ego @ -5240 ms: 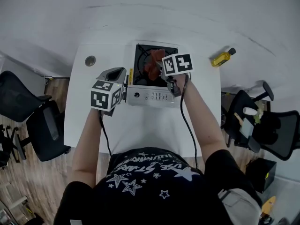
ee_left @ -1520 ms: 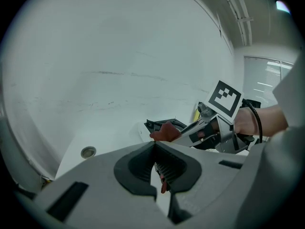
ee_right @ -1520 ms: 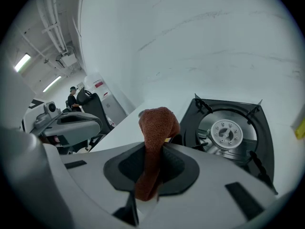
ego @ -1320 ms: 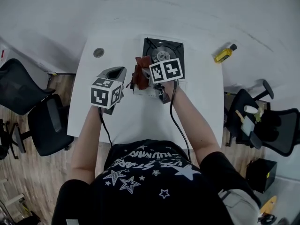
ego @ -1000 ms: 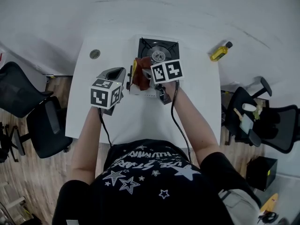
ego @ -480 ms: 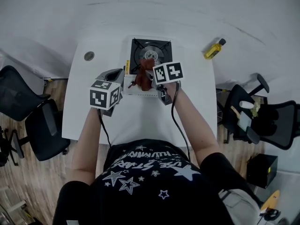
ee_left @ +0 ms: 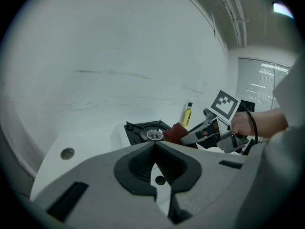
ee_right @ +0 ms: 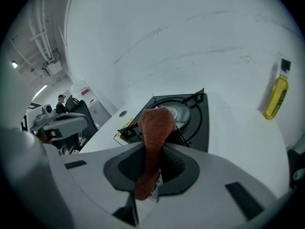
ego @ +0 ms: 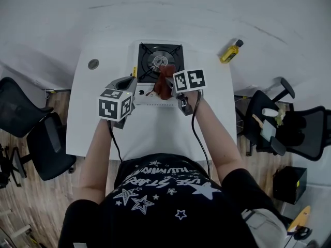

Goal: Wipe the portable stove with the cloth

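- A portable stove (ego: 147,56), silver-bodied with a black top and a round burner at its middle, is seen standing at the far middle of a white rectangular table (ego: 155,133).
- A rust-red woven cloth (ee_right: 155,128) is clamped between the jaws of the right gripper (ee_right: 153,149). One end is bunched up beyond the jaw tips and the other hangs down behind them.
- In the head view the cloth (ego: 165,84) is held by the right gripper (ego: 169,86) over the near part of the stove, just in front of the burner. Whether the cloth is pressed onto the stove top cannot be told.
- In the right gripper view the stove (ee_right: 190,113) is seen directly behind the bunched end of the cloth.
- The jaws of the left gripper (ee_left: 155,143) are brought together at their tips, and nothing is held between them.
- The left gripper (ego: 128,80) is held just beside the stove's near left corner, apart from the cloth.
- A small yellow bottle with a dark cap (ego: 230,51) is laid near the table's far right corner, well apart from the stove.
- A round grey grommet (ego: 93,64) is set in the tabletop to the left of the stove.
- Black office chairs (ego: 31,133) are seen on the wooden floor at both sides of the table.
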The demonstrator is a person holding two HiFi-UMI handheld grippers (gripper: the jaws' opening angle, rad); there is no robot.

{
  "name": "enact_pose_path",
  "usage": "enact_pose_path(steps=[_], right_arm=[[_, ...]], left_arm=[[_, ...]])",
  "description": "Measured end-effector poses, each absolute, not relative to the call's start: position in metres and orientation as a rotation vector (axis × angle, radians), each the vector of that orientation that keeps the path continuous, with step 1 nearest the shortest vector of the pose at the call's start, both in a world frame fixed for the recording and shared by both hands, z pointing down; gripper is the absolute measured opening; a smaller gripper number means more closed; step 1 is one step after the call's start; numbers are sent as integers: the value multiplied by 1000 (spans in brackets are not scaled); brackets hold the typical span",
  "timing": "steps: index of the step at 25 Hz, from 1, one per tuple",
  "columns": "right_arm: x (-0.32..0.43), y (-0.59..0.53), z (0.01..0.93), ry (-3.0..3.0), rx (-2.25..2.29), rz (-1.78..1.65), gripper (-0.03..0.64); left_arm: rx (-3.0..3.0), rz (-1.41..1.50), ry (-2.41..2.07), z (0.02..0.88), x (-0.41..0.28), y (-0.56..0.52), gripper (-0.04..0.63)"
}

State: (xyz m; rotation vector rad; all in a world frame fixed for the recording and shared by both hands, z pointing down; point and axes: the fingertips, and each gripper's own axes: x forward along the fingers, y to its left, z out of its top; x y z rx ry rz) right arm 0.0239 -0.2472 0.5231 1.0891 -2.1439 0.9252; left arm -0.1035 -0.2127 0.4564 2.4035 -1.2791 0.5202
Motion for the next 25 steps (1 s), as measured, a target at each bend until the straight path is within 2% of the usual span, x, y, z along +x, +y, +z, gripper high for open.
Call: enact_pose_path(steps=[25], right_arm=[[100, -242, 519, -2119, 1213, 998, 61]], left_arm=[[2404, 520, -1249, 460, -72, -209, 6]])
